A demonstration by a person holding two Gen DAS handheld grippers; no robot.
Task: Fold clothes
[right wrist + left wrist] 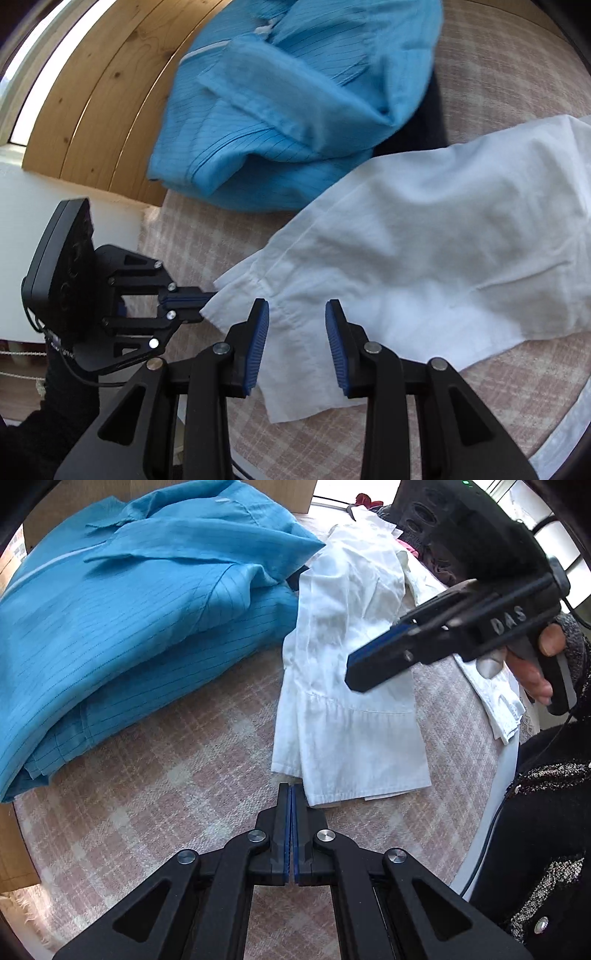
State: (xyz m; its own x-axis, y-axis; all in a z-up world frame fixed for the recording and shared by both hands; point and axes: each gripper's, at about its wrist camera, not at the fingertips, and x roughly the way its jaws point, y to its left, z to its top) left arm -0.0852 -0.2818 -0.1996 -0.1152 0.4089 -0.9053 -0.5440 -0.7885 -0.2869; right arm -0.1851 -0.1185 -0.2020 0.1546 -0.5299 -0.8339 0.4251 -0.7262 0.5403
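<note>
A folded blue garment (122,609) lay at the left of the table (166,768), which wore a pink checked cloth. Just beside it, to its right, a white shirt (351,686) lay stretched out, its cuffed sleeve end nearest the camera. The left hand-held gripper (291,794) had its blue pads pressed together, tips at the edge of the sleeve hem; whether cloth was caught between them I could not tell. The right hand-held gripper (297,325) hovered over the sleeve with its fingers (258,343) spread apart, holding nothing.
</note>
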